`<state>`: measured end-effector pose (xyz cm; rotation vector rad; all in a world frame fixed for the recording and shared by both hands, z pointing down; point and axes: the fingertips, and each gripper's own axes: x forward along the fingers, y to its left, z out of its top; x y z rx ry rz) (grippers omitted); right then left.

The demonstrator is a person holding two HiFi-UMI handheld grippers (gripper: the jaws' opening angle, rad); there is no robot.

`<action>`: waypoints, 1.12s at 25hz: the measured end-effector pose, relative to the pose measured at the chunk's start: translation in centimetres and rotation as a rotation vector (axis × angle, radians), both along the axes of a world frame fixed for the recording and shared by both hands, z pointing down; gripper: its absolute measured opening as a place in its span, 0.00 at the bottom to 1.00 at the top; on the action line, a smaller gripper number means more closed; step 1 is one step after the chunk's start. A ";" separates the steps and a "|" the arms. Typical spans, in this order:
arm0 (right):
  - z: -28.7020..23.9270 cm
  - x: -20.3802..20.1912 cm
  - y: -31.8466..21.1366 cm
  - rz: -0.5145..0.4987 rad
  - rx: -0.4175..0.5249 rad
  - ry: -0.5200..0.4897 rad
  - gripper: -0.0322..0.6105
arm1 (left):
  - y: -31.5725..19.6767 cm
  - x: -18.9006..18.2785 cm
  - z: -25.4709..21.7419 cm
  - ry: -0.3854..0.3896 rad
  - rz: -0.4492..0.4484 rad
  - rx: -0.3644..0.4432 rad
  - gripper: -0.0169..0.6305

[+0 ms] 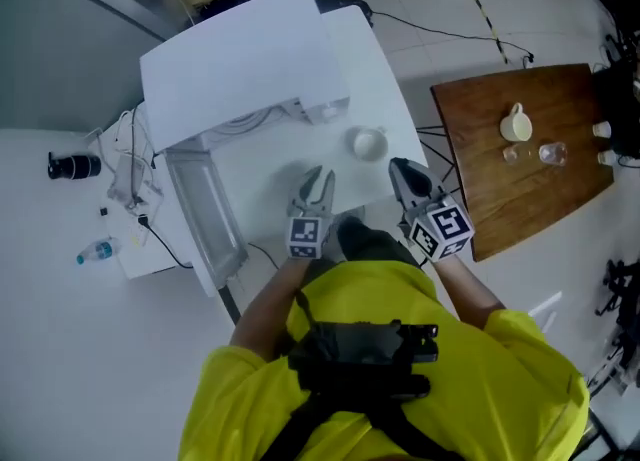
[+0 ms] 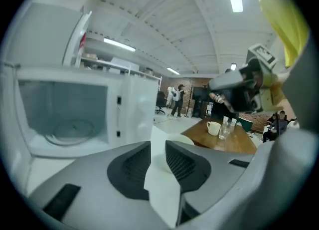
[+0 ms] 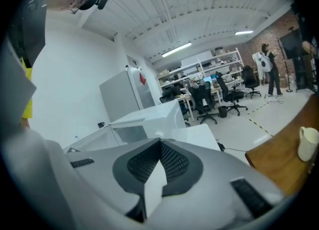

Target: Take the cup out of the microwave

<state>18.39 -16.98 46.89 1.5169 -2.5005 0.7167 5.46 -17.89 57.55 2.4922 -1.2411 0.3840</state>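
Note:
The white cup [image 1: 368,142] stands on the white table [image 1: 270,179], outside and to the right of the white microwave [image 1: 240,69], whose door [image 1: 205,214] hangs open at the left. In the left gripper view the microwave's cavity [image 2: 65,114] holds only its glass plate. My left gripper [image 1: 320,177] hovers just short of the cup with a narrow gap between its pads and nothing in them; the cup [image 2: 180,137] shows beyond that gripper [image 2: 158,144]. My right gripper [image 1: 400,167] hangs near the cup's right side, pads together and empty [image 3: 160,143].
A wooden table [image 1: 530,179] to the right carries a white mug [image 1: 516,124] and small glasses [image 1: 550,154]. Cables [image 1: 130,164], a bottle [image 1: 97,251] and a black object [image 1: 75,164] lie on the floor at the left.

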 end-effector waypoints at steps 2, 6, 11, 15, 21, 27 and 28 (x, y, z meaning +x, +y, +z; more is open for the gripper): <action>-2.4 -1.8 -1.2 -0.046 0.056 -0.004 0.06 | -0.4 -3.7 -5.1 -0.005 -0.067 0.050 0.15; -8.1 -5.5 -3.4 -0.120 0.183 -0.017 0.06 | -0.9 -10.9 -14.4 -0.020 -0.224 0.076 0.05; -14.7 -10.2 -3.0 -0.186 0.308 -0.032 0.06 | 1.8 -17.8 -24.4 0.017 -0.353 0.123 0.03; -16.8 -12.3 -0.8 -0.198 0.345 -0.017 0.06 | 5.5 -22.4 -29.0 0.055 -0.438 0.162 0.03; -17.4 -13.2 1.8 -0.181 0.330 0.013 0.05 | 8.9 -27.0 -31.8 0.019 -0.493 0.207 0.03; -18.3 -14.6 4.0 -0.161 0.350 0.032 0.05 | 10.2 -29.0 -30.8 0.034 -0.504 0.199 0.03; -18.4 -14.9 4.4 -0.162 0.354 0.035 0.05 | 10.4 -29.1 -30.6 0.032 -0.495 0.198 0.03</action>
